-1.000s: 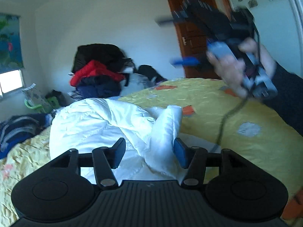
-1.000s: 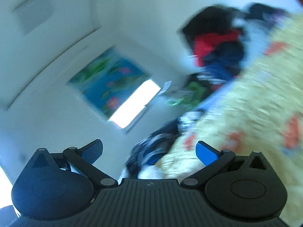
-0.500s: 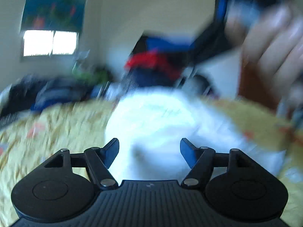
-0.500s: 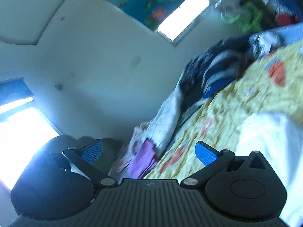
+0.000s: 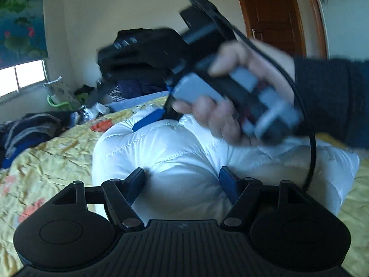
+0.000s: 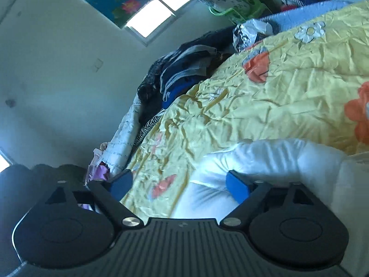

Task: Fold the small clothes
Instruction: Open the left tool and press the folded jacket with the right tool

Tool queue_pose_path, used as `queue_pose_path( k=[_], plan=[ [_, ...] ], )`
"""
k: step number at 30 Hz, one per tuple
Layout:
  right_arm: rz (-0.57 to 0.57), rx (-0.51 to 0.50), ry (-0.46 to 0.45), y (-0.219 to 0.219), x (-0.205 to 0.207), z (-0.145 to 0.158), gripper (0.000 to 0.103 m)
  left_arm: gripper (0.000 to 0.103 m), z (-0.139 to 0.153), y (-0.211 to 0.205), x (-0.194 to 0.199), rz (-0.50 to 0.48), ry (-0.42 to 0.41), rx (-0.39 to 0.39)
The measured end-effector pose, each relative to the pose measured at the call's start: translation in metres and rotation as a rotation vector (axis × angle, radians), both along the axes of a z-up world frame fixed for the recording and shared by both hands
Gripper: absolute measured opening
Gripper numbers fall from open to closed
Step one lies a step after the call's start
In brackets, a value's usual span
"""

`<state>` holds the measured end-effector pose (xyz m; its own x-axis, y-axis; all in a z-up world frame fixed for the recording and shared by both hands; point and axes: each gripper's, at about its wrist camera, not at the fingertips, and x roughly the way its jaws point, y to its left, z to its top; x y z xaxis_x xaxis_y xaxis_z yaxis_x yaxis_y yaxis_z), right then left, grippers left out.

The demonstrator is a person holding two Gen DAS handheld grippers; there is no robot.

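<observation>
left wrist view: puffy white quilted jacket [image 5: 184,152] bunched on yellow bedspread [image 5: 57,159].

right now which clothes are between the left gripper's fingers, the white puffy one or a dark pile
The white puffy jacket, spread on the yellow bedspread; the dark piles lie beyond the bed's edge.

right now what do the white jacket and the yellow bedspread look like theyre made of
White jacket: looks like a smooth, slightly shiny synthetic shell over soft padding, going by the stitched quilt lines and puffy bulges; the filling cannot be told.
Yellow bedspread: seems a thin, satiny woven fabric, given its fine sharp creases and soft sheen, with printed orange and white flowers.
</observation>
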<state>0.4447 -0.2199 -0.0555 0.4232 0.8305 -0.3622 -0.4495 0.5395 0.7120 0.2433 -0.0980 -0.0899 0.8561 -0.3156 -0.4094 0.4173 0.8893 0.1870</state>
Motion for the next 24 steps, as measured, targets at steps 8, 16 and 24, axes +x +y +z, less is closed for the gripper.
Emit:
queue_pose_path(
  k=[8,16,24],
  plan=[
    [-0.046,0.049,-0.046,-0.021,0.010,-0.041,0.073,0.071,-0.008,0.006,0.010,-0.040,0.021,-0.055],
    [-0.044,0.129,0.027,-0.033,0.021,-0.068,0.066,0.072,-0.015,0.006,0.018,-0.052,0.059,-0.082],
    [-0.041,0.161,0.053,-0.035,0.027,-0.075,0.065,0.074,-0.020,0.010,0.029,-0.052,0.092,-0.119]
  ],
)
